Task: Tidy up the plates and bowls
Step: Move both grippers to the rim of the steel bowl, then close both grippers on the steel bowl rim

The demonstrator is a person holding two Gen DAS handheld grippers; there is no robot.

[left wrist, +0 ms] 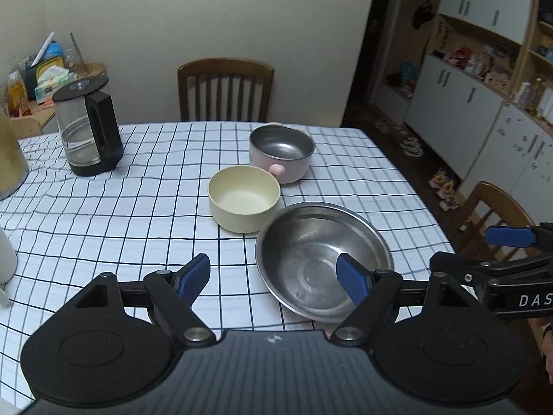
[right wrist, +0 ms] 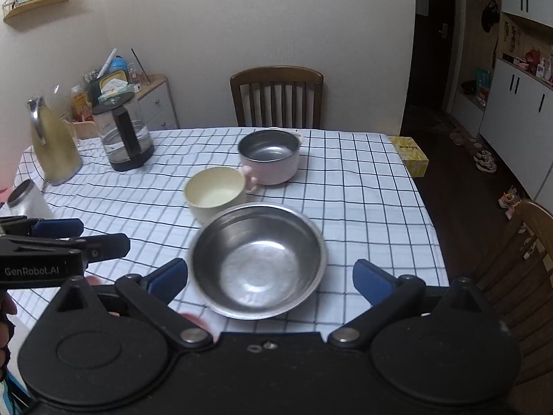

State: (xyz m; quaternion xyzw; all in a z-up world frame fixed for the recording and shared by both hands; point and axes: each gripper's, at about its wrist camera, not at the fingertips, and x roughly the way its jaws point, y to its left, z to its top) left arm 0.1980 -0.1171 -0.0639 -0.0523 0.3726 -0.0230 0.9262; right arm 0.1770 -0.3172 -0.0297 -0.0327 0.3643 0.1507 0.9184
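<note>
A large steel bowl (left wrist: 323, 259) (right wrist: 257, 259) sits near the front of the checked tablecloth (left wrist: 121, 207). Behind it stand a cream bowl (left wrist: 243, 202) (right wrist: 216, 193) and a pink pot with a steel inside (left wrist: 281, 154) (right wrist: 269, 155). My left gripper (left wrist: 273, 282) is open and empty, hovering above the cloth, its right finger over the steel bowl's near side. My right gripper (right wrist: 271, 282) is open and empty, its fingers either side of the steel bowl's near rim, above it.
A glass kettle (left wrist: 88, 128) (right wrist: 122, 131) and a yellow jug (right wrist: 55, 145) stand at the table's far left. A steel cup (right wrist: 26, 200) is at the left edge. Wooden chairs (left wrist: 224, 90) (right wrist: 532, 242) stand at the far side and right. A yellow box (right wrist: 411, 155) lies beyond the right edge.
</note>
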